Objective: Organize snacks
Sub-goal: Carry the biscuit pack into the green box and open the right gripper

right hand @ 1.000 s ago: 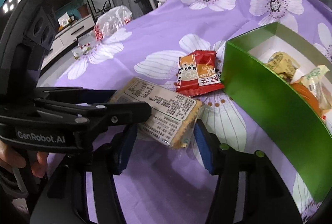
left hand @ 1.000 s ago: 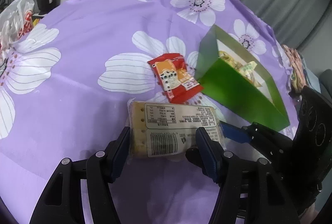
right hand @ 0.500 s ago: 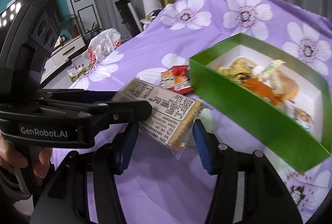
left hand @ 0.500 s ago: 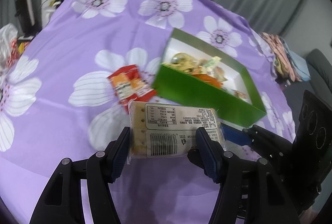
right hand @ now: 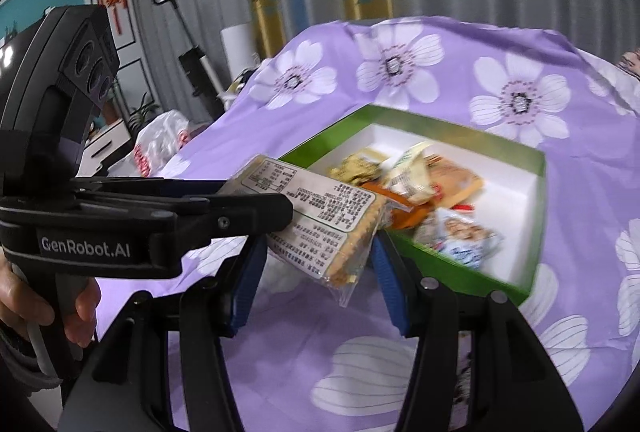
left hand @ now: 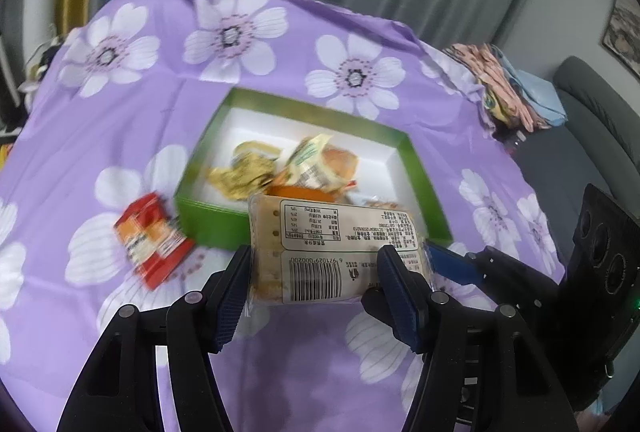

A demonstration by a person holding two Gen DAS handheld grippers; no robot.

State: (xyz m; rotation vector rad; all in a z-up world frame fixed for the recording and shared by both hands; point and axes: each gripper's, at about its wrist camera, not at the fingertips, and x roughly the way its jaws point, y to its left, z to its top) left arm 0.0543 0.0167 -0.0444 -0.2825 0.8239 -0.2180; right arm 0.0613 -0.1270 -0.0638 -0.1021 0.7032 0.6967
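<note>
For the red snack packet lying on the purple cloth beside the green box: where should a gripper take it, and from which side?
Probably across the two long edges of the red snack packet, coming down from above. It lies flat on the flowered cloth, so only its edges offer purchase. Approach from the side away from the green box, whose wall stands close by. The picture is blurred, so its seams cannot be told.

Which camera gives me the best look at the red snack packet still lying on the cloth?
The left wrist view: the red snack packet lies in the open on the purple cloth, just left of the green box, though motion-blurred. The right wrist view does not show it.
</note>
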